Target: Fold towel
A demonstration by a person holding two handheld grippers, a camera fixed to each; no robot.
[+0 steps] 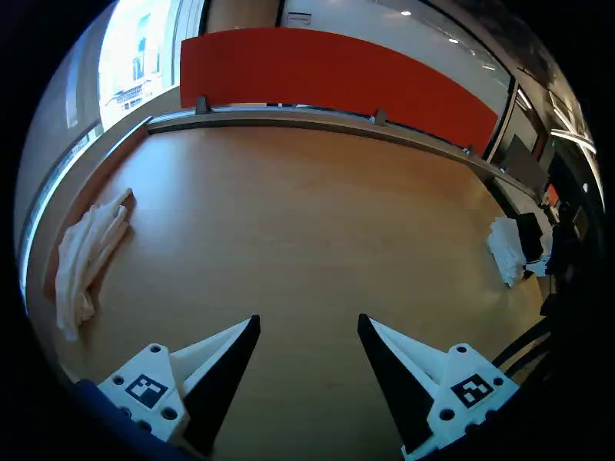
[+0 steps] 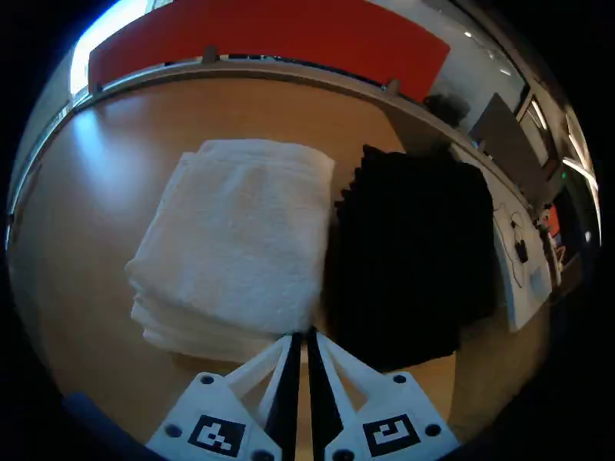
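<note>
Just at the near edge of the folded white terry towel stack (image 2: 238, 246), the right gripper (image 2: 304, 334) is nearly closed, empty; the left gripper (image 1: 307, 318), well apart from it, gapes wide, empty.

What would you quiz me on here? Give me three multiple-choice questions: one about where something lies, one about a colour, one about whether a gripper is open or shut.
1. In the left gripper view, where on the table is the crumpled white towel?
A. near its left edge
B. in the middle
C. between the gripper's fingers

2. In the right gripper view, what colour is the towel stack to the right of the folded white towels?
A. red
B. black
C. blue

3. How is the left gripper set?
A. shut on a towel
B. open, holding nothing
C. shut on nothing

Answers:
1 A, the towel lies by the left edge.
2 B, the stack is black.
3 B, bare wood shows between the spread fingers.
</note>
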